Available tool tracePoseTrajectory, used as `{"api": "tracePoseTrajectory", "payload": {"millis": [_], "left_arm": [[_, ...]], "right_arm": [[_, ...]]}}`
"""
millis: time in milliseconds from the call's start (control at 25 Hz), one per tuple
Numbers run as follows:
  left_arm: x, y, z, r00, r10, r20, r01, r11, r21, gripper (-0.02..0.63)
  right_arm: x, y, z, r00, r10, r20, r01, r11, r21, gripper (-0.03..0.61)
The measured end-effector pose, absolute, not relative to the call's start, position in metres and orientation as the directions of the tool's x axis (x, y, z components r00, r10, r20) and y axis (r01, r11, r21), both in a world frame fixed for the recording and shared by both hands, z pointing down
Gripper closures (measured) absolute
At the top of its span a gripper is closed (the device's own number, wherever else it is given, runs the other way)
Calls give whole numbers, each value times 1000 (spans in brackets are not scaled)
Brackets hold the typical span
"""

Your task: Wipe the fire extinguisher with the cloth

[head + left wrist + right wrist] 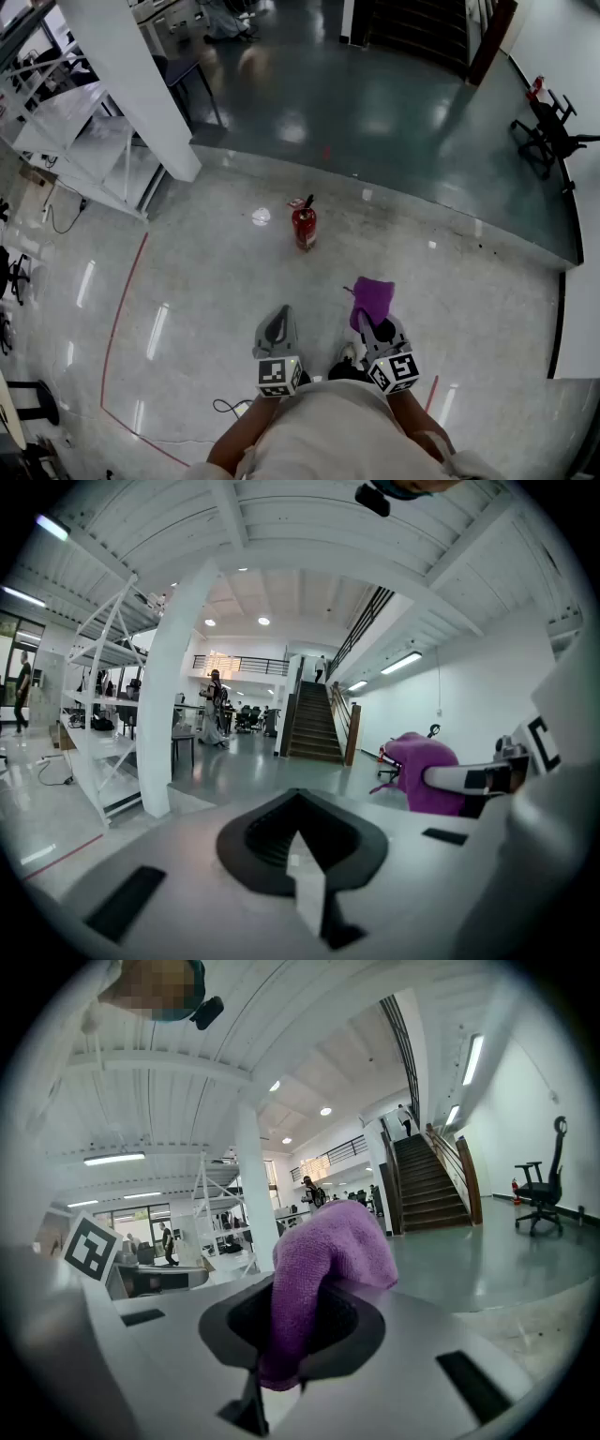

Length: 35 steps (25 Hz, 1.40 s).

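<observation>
cloth (323, 1255) clamped in right gripper (376, 327)

One fire extinguisher (304, 228), one purple cloth (372, 298) and two hand-held grippers (277, 317) (375, 328).

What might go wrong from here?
1. The fire extinguisher stands free on the glossy floor; a one-sided wipe may tip it unless the empty left gripper steadies it.
2. The right gripper pinches only a fold of the cloth; it may slip out.
3. A cable lying nearby could trip the person.
</observation>
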<state>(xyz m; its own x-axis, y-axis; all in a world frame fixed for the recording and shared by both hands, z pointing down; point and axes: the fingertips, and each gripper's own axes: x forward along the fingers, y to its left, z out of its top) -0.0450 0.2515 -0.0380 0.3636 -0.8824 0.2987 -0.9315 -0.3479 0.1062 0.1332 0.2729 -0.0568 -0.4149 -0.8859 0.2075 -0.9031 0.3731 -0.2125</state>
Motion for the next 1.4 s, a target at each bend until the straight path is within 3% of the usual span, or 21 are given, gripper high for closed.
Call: {"api": "tracePoseTrajectory", "payload": {"millis": [600, 800, 1400], "left_arm": [[-27, 255, -35, 364, -886, 286, -931, -345, 116, 609], [32, 227, -15, 409, -865, 289, -912, -380, 152, 609], [0, 212, -15, 258, -944, 208, -966, -244, 90, 609]], "right_arm": [[149, 268, -53, -439, -875, 205, -892, 399, -211, 518], [208, 246, -44, -387, -889, 246, -918, 346, -192, 518], [160, 198, -13, -559, -801, 211, -827, 525, -200, 518]]}}
